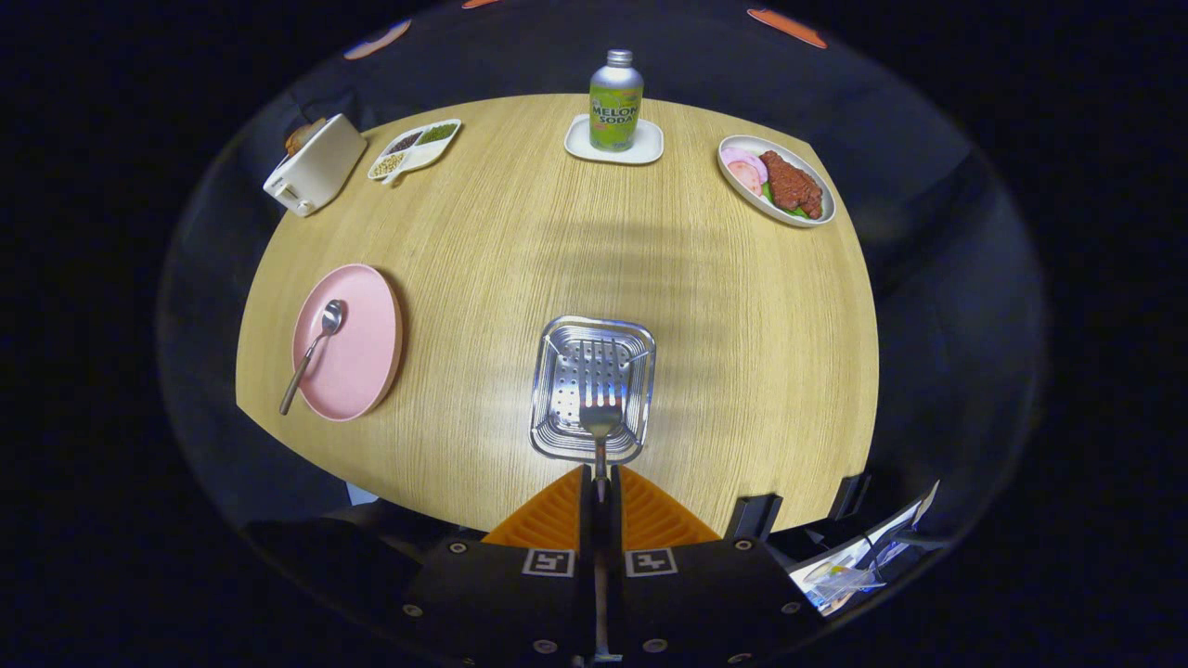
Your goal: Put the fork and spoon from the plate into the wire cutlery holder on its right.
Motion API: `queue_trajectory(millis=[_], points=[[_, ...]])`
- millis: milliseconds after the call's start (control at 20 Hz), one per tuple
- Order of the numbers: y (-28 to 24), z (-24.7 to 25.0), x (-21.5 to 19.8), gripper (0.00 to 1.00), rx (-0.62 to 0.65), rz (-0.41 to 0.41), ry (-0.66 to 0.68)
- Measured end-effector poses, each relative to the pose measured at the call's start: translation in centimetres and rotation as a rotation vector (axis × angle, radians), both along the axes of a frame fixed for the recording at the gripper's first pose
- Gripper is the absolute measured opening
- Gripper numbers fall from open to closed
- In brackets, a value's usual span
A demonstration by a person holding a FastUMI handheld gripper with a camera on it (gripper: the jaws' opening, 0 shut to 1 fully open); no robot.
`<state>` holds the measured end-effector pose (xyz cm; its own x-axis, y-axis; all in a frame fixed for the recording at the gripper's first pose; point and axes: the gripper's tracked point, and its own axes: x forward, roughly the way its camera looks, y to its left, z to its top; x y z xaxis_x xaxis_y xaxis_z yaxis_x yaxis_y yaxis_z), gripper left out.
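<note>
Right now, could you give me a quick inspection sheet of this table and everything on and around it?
Surface: round wooden table, bare in the middle.
Job's things: fork held over the cutlery holder; spoon on the pink plate.
Clutter: toaster, divided dish, soda bottle on a small tray, plate of food.
Claw: shut on the fork's handle.
Cables: nothing seen.
Surroundings: dark booth wall.
</note>
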<state>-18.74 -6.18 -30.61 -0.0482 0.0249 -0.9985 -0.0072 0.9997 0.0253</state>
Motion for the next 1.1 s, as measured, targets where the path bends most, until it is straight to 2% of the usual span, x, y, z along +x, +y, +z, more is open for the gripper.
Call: queue_trajectory(millis=[350,600,1100], points=[[0.2,-1.2,0.6,0.08,0.013,-0.023,0.011],[0.4,-1.6,2.3,0.09,0.022,-0.1,-0.076],[2.4,3.9,9.9,0.13,0.015,-0.21,-0.565]])
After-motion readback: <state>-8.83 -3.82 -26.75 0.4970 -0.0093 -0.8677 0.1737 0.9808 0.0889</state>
